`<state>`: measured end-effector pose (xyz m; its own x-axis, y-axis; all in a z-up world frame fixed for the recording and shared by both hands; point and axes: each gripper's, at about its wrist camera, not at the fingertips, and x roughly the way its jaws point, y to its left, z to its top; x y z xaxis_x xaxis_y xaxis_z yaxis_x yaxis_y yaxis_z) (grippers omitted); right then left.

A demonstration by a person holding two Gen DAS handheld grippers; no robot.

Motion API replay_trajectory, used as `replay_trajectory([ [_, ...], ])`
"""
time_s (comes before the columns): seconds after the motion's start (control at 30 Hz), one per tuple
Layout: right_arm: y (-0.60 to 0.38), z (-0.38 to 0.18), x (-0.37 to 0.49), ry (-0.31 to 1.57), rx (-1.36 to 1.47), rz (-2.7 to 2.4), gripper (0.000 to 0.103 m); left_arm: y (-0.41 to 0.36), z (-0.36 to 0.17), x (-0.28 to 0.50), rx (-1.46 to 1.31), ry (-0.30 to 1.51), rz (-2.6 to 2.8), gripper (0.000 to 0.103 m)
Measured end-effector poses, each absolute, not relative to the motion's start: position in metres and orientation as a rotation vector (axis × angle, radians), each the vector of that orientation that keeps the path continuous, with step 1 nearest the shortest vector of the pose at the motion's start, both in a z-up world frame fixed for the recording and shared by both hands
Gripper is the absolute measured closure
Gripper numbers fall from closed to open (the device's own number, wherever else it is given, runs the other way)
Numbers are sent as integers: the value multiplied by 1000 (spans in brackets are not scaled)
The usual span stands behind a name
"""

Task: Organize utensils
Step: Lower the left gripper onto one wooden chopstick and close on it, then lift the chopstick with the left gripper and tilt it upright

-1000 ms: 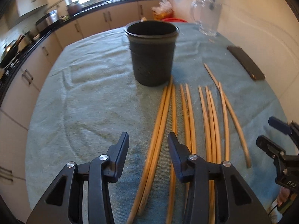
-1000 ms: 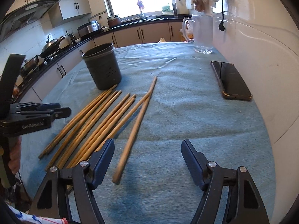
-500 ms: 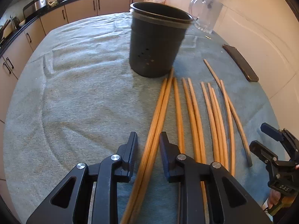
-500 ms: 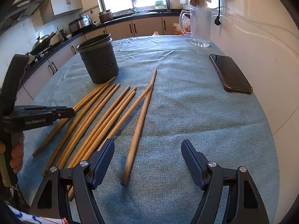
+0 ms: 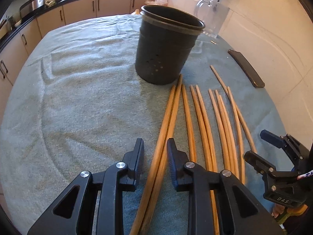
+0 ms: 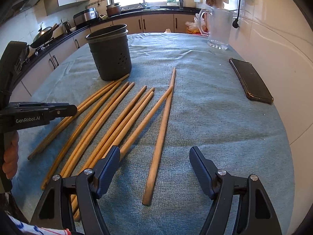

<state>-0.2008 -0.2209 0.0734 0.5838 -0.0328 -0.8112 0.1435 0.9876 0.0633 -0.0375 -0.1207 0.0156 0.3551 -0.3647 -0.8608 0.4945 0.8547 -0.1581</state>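
Several long wooden chopsticks (image 5: 203,117) lie side by side on the blue-green cloth, also in the right wrist view (image 6: 117,113). A dark perforated utensil holder (image 5: 166,49) stands upright beyond their far tips, also in the right wrist view (image 6: 110,54). My left gripper (image 5: 155,152) straddles the leftmost pair of chopsticks (image 5: 168,121), its jaws narrowed but with a gap on either side of the sticks. My right gripper (image 6: 154,162) is wide open and empty, over the near end of the rightmost chopstick (image 6: 162,127).
A black phone (image 6: 250,80) lies near the table's right edge by the tiled wall. A clear glass jug (image 6: 219,29) stands at the back right. Kitchen counters and cabinets run along the far and left sides.
My left gripper moved forward toward the holder along the leftmost chopstick pair, and its jaws narrowed around them. The right gripper advanced slightly and stayed wide open.
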Motion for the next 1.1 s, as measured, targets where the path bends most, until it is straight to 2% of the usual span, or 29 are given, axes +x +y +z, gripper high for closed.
replay_trajectory([
  [0.1,-221,72,-199,946,130,-108,25,-120,16,-31,129,1081,-558,87],
  [0.37,-221,71,-194,947,119,-113,29,-136,13,-32,241,1067,-561,88],
  [0.43,-221,71,-191,948,115,-108,36,-143,13,-35,297,1059,-546,89],
  [0.47,-220,71,-189,953,108,-110,49,-146,13,-35,321,1057,-530,93],
  [0.5,-219,69,-187,967,92,-115,57,-148,13,-34,326,1058,-514,94],
  [0.53,-218,66,-184,983,88,-111,71,-147,13,-33,316,1065,-506,94],
  [0.63,-220,66,-185,987,80,-107,92,-139,14,-29,235,1103,-482,95],
  [0.93,-244,72,-219,1026,201,-98,95,-81,16,-53,-38,1215,-380,96],
  [1.1,-247,73,-256,1091,172,-95,95,-62,18,-82,-72,1226,-385,96],
])
